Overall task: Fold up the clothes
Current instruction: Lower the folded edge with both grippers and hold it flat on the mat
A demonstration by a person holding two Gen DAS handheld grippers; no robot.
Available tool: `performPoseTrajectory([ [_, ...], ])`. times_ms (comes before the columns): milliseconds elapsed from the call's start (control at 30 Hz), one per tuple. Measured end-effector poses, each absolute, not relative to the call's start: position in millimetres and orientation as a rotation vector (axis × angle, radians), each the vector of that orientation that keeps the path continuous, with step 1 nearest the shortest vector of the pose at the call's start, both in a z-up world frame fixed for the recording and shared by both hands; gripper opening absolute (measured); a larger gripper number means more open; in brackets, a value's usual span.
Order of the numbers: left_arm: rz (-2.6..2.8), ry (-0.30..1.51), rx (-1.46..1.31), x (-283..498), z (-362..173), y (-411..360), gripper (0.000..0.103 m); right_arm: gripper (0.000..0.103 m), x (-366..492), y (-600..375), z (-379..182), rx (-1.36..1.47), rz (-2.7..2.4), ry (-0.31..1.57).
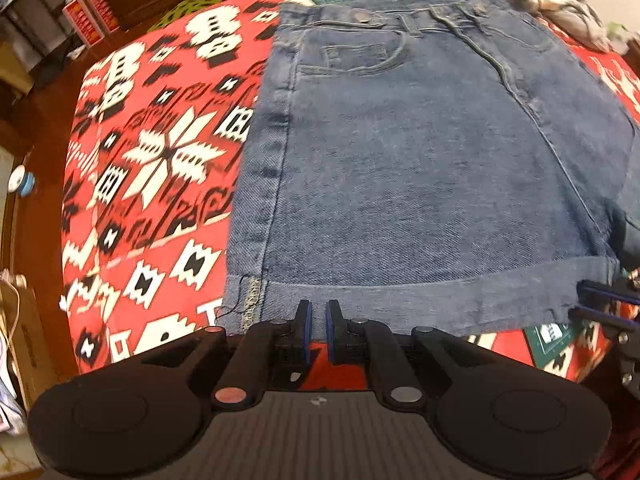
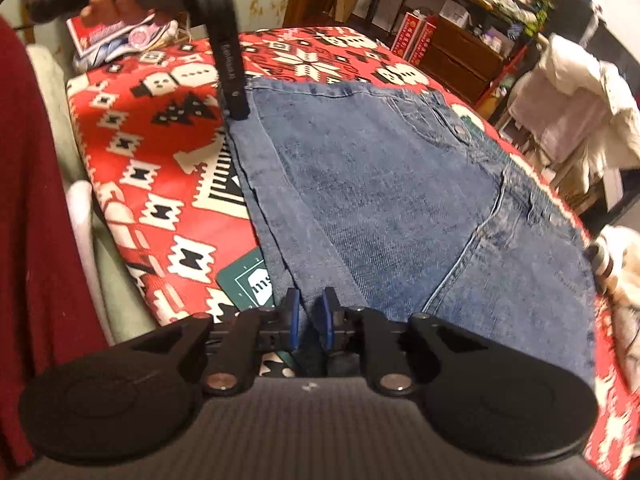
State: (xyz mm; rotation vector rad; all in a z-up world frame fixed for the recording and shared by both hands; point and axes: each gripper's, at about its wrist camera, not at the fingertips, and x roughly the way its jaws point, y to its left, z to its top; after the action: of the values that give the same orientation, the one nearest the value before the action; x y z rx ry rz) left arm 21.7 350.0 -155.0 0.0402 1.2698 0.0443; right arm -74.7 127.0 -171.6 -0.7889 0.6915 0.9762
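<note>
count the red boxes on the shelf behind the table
2, side by side. Both red boxes stand on the brown shelf unit past the table's far edge; the left wrist view shows them too. More may be hidden.

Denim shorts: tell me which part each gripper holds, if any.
Both grippers pinch the denim shorts at the cuffed hem: the left gripper near the side seam, the right gripper at the opposite corner.
</note>
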Motion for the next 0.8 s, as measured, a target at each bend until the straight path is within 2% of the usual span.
performPoseTrajectory([
  [67, 0.049, 1.263, 0.027, 21, -154, 352, 0.008, 0.022, -78, 130, -173, -0.826, 0.97, 0.67],
  [167, 0.066, 1.258, 0.031, 20, -154, 357, 0.008, 0.023, -80, 134, -176, -0.863, 0.972, 0.654],
  [233, 0.072, 1.253, 0.001, 19, -155, 362, 0.008, 0.021, -81, 136, -178, -0.886, 0.975, 0.645],
  [267, 0.073, 1.25, -0.016, 18, -155, 365, 0.008, 0.014, -82, 137, -179, -0.897, 0.976, 0.64],
  [300, 0.073, 1.246, -0.021, 18, -155, 366, 0.008, 0.002, -82, 139, -180, -0.908, 0.978, 0.635],
  [433, 0.07, 1.235, -0.023, 17, -155, 368, 0.008, 0.001, -83, 138, -175, -0.879, 0.991, 0.657],
  [667, 0.093, 1.227, -0.017, 16, -155, 371, 0.006, 0.0, -60, 129, -167, -0.664, 1.062, 0.876],
  [800, 0.095, 1.217, -0.002, 14, -152, 369, 0.005, 0.0, -65, 126, -172, -0.689, 1.045, 0.871],
])
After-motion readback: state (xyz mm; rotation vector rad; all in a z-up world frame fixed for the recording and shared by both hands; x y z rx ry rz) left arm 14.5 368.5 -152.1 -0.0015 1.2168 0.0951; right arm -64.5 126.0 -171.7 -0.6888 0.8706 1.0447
